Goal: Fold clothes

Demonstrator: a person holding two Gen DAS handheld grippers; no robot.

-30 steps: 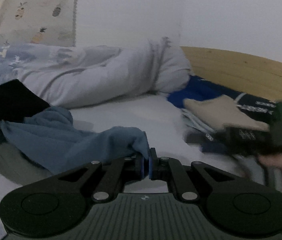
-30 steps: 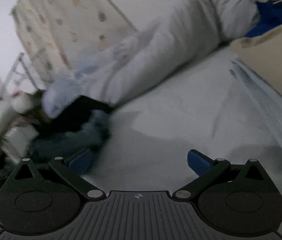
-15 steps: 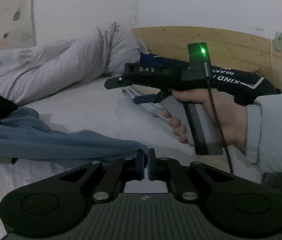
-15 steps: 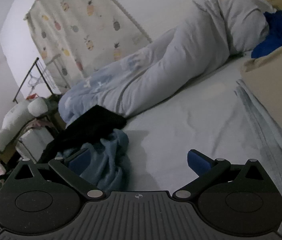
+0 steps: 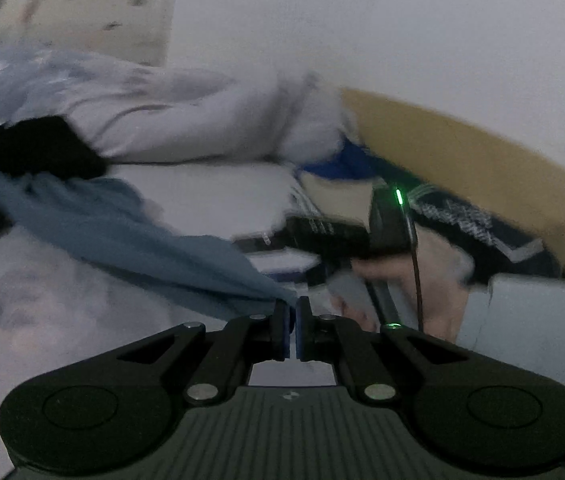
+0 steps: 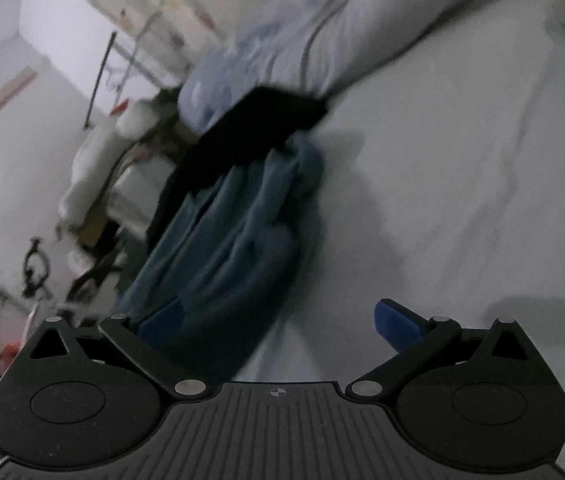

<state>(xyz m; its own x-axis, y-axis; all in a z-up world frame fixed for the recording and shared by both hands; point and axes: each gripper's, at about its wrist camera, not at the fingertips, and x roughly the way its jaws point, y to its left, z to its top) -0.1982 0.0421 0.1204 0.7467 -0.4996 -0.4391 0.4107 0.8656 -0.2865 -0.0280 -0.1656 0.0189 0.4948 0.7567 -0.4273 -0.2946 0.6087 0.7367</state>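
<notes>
Looking past our fingers, we see the bed spread wide ahead, its pale sheet bare beyond the right-hand tips, with a rolled grey duvet lying across its far side. A black garment sits ahead of our right fingers, partly over the blue garment, which trails from the heap toward us. A folded stack of clothes rests beyond and to the right of our left fingers, by the wooden headboard. Our left gripper has its fingers pressed together, pinching a corner of the blue garment. Our right gripper has its fingers spread wide, nothing between the pads, the blue cloth just ahead of its left finger
</notes>
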